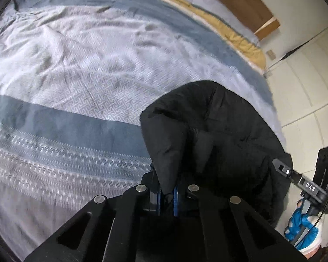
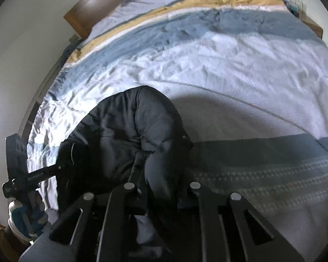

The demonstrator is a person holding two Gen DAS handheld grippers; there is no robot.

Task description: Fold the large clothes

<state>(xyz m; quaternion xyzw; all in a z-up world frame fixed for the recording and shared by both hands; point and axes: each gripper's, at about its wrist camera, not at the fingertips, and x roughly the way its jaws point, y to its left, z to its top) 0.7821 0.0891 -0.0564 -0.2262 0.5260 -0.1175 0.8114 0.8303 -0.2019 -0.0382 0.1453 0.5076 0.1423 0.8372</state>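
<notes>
A black puffer jacket (image 1: 210, 126) hangs bunched over the near edge of the bed. My left gripper (image 1: 167, 193) is shut on a fold of its fabric, which rises between the fingers. The same jacket shows in the right wrist view (image 2: 129, 128), where my right gripper (image 2: 161, 192) is shut on another fold of it. The right gripper also shows at the right edge of the left wrist view (image 1: 282, 168), touching the jacket's side. The left gripper shows at the left of the right wrist view (image 2: 61, 166).
The bed is covered by a striped blue, white and yellow bedspread (image 1: 87, 65), wrinkled in the middle. A wooden headboard (image 1: 236, 0) and a white wall (image 1: 312, 76) lie beyond. A blue-gloved hand (image 1: 301, 224) holds the right gripper.
</notes>
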